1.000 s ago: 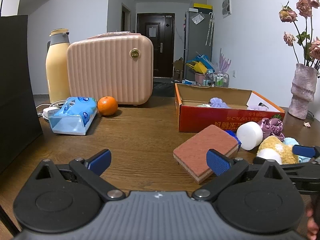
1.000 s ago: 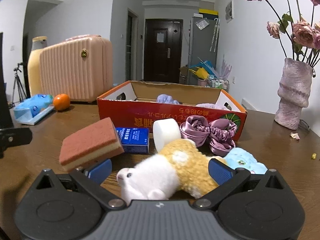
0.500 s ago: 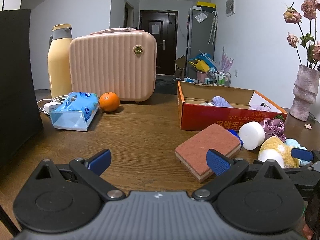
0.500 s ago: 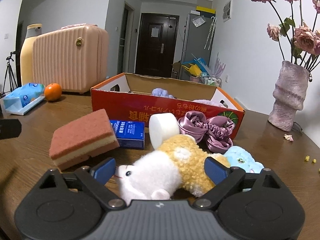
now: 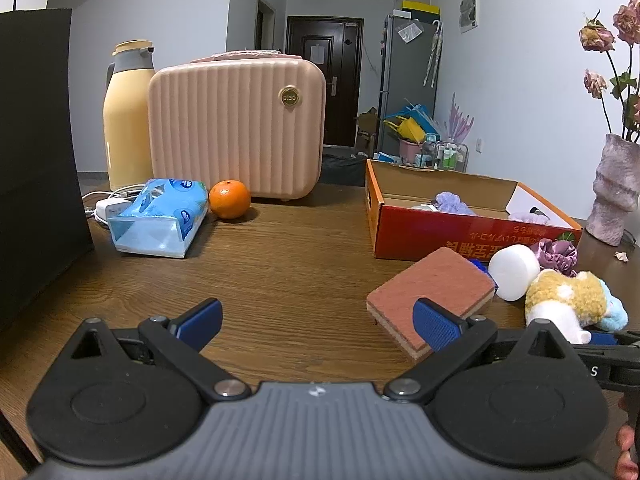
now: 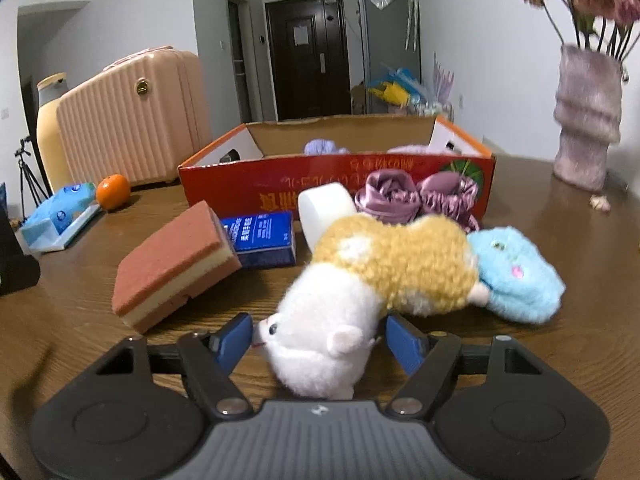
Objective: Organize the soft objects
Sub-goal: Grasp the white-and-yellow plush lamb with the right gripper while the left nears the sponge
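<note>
A white and yellow plush toy (image 6: 384,268) lies on the wooden table, its white head between the fingers of my right gripper (image 6: 320,340). The jaws are closing on the head; the left pad reaches the snout and a thin gap shows at the right pad. A light blue plush (image 6: 516,276) lies against the toy's right side. Behind them are a red-topped sponge (image 6: 172,256), a blue packet (image 6: 262,238), a white foam cylinder (image 6: 326,204) and purple scrunchies (image 6: 420,196). The red cardboard box (image 6: 332,188) holds purple soft items. My left gripper (image 5: 318,322) stands open over bare table, left of the sponge (image 5: 432,288).
At the back left stand a pink hard case (image 5: 236,128), a yellow thermos (image 5: 128,112), a blue tissue pack (image 5: 160,216) and an orange (image 5: 229,205). A vase (image 5: 614,192) of dried roses stands at the far right. A black panel (image 5: 36,160) fills the left edge.
My right gripper's fingers have drawn in from wide apart to the sides of the plush toy's head, and that view has rolled a little. The left gripper has stayed where it was.
</note>
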Tool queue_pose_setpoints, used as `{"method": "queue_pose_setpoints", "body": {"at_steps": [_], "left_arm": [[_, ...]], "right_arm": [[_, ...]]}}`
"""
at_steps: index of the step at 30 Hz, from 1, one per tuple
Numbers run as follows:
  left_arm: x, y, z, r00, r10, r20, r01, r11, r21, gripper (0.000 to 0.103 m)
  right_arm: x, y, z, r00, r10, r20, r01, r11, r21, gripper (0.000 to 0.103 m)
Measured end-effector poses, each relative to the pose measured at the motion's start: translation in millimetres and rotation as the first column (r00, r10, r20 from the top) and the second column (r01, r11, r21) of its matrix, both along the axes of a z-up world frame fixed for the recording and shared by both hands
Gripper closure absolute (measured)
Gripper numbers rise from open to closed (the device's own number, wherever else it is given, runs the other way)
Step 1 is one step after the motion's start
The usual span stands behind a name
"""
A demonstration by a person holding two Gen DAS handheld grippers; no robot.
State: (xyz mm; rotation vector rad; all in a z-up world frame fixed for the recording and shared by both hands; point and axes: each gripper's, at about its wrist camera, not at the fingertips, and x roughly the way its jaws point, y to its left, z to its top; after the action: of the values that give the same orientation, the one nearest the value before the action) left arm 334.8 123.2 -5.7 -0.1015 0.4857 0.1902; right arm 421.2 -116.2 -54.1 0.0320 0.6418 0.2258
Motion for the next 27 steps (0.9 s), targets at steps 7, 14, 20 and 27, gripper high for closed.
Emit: {"method": "queue_pose_setpoints", "body": {"at_steps": [7,14,20,27], "left_arm": [[-1,-1,0,1.000,-0.002,0.002,0.002,1.000,0.002,0.000],[-1,-1,0,1.000,-0.005,0.004,0.005,1.000,-0.002,0.000],[0,0,-1,1.000,-0.006,0.004,0.006,1.000,-0.009,0.000],[9,-1,-6,1.000,-0.024,-0.009,0.024,1.000,-0.019,0.000]], "right_arm": [[6,-10,-6,0.998,0.019,-0.054,-0.014,0.995,0.096,0.049],[0,-12,0,1.000,0.030,-0.008,-0.029,0.994,0.109,0.052],[-12,-18,12,0.997,0.016,0.077,-0.024,0.995,0.095,0.052],[-17,-34,20,0.991,-0.005,0.133,-0.008,0.995,0.099,0.052]]}}
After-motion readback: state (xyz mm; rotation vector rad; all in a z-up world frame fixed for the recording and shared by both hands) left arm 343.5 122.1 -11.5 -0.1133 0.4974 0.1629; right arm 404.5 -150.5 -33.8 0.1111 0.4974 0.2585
